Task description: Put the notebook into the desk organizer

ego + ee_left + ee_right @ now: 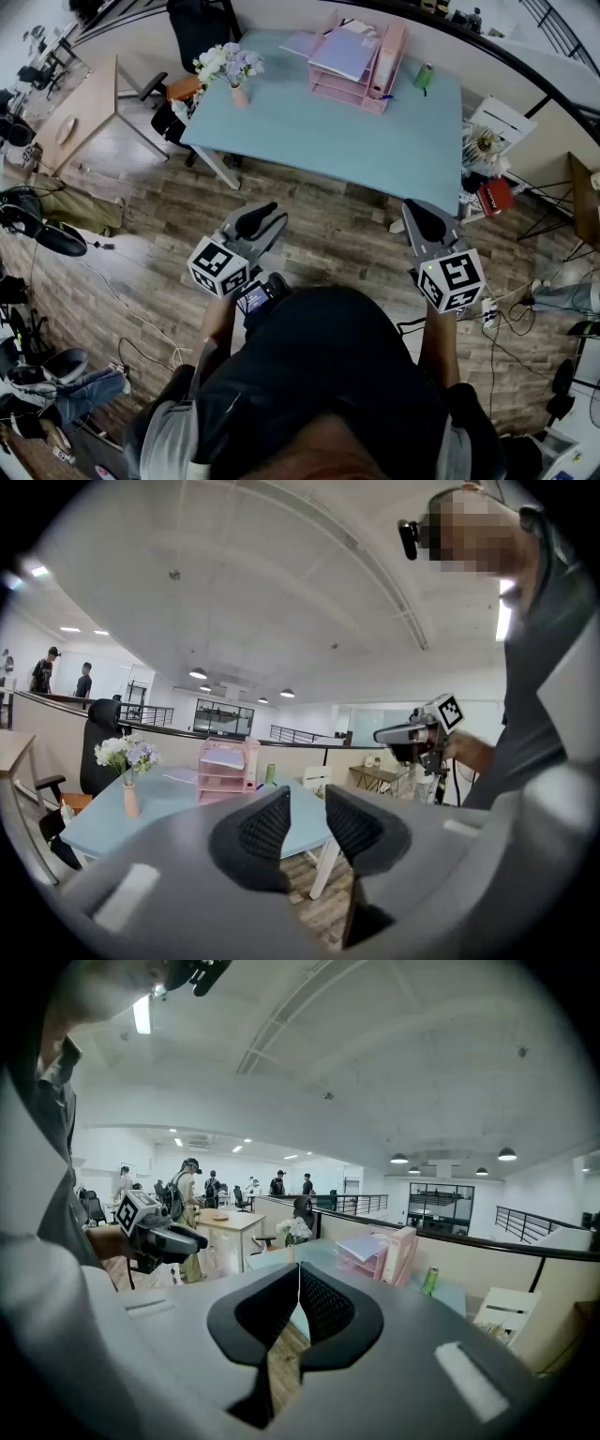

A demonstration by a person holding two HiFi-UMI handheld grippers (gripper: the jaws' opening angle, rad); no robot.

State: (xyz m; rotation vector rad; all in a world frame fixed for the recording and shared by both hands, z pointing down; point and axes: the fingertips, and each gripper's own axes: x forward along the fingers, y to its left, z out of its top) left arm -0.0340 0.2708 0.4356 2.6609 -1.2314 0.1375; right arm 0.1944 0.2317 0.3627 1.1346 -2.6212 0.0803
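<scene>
A pink desk organizer [361,61] stands at the far side of the light blue table [337,141]. A lavender notebook [343,52] lies on its top tray, and a second lavender one [300,42] lies flat on the table just to its left. Both grippers hang over the wooden floor in front of the table, well short of the organizer. My left gripper [258,220] is shut with nothing between its jaws; only a narrow slit shows in the left gripper view [307,794]. My right gripper [417,217] is shut and empty, pads touching [299,1274]. The organizer [380,1252] shows beyond them.
A vase of flowers [232,73] stands at the table's left end and a green can [424,75] to the right of the organizer. A black office chair [192,28] and a wooden desk [80,108] are to the left. Cables, bags and a red box [497,197] litter the floor.
</scene>
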